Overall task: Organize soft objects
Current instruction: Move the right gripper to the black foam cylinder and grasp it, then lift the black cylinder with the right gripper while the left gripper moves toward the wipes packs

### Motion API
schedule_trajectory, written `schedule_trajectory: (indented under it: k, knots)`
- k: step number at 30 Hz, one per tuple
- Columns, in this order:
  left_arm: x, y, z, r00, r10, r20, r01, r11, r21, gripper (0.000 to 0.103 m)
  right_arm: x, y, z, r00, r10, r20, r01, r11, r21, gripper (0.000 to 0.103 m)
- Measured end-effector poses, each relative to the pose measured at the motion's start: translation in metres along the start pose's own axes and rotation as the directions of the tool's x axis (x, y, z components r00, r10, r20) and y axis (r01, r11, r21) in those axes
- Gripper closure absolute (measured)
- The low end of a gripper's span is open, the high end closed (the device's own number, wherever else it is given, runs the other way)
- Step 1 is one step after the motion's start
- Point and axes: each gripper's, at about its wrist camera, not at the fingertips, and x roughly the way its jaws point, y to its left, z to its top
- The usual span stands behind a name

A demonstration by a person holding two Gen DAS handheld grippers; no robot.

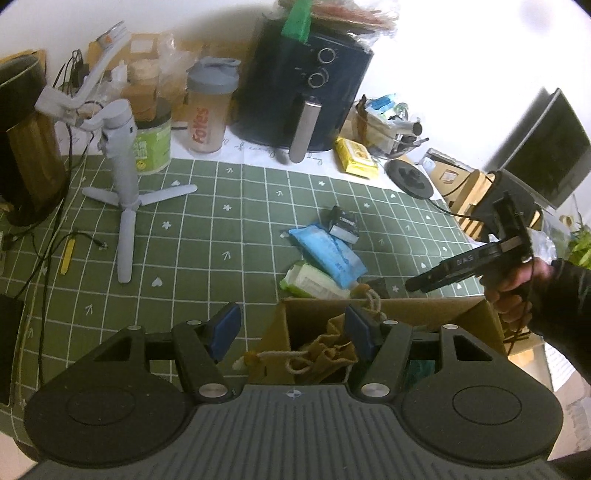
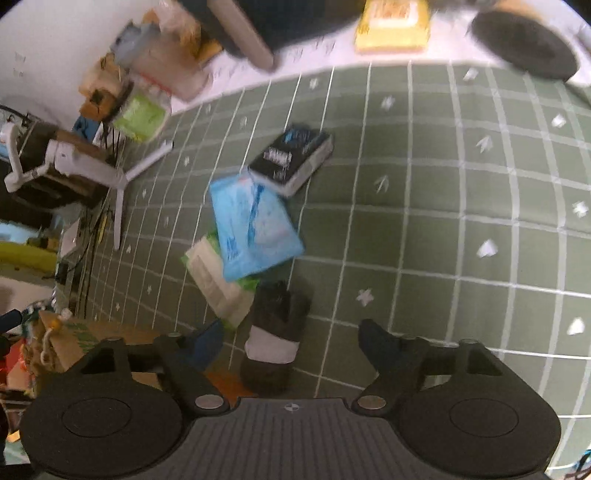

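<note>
Surface: green grid tablecloth (image 1: pixel 221 236), cluttered far edge.
Done: 1 tan drawstring pouch (image 1: pixel 325 350) inside cardboard box (image 1: pixel 476 314).
Left: blue pack (image 2: pixel 251 225), green-white pack (image 2: pixel 218 284), dark box (image 2: pixel 291 158), dark roll (image 2: pixel 275 336), all beside box.
Left gripper (image 1: pixel 291 332): spread, empty, over box.
Right gripper (image 2: pixel 291 343): spread, empty, above dark roll.

Green white-gridded tablecloth (image 1: pixel 229 236) over table; white wall (image 1: pixel 184 22) behind, brightly lit at right; dark flat monitor (image 1: pixel 546 147) at right.
</note>
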Motion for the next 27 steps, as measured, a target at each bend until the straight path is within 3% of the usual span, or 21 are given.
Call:
schedule_trajectory:
  k: [7, 13, 16, 23, 27]
  knots:
    - [0.001, 0.011, -0.001, 1.0, 0.018, -0.008, -0.018, 0.999, -0.034, 0.042, 0.041, -0.004, 0.009, 0.991, 0.02, -0.135, -0.02, 1.0, 0.003, 0.035]
    - [0.001, 0.017, -0.003, 1.0, 0.027, -0.015, -0.028, 0.998, -0.057, 0.042, 0.062, 0.009, 0.015, 0.984, -0.012, -0.179, 0.001, 0.998, -0.058, 0.045]
    - [0.002, 0.02, -0.005, 0.999, 0.033, -0.023, -0.035, 0.997, -0.065, 0.042, 0.067, 0.023, 0.016, 0.981, -0.006, -0.195, -0.018, 0.993, -0.117, 0.058]
    - [0.006, 0.021, -0.004, 0.999, 0.034, -0.033, -0.036, 0.997, -0.071, 0.042, 0.06, 0.043, 0.021, 0.965, -0.19, -0.18, 0.124, 0.938, -0.323, 0.06]
    - [0.007, 0.021, -0.001, 0.999, 0.033, -0.028, -0.035, 0.997, -0.064, 0.042, 0.051, 0.04, 0.024, 0.933, -0.337, -0.13, 0.259, 0.875, -0.41, 0.06]
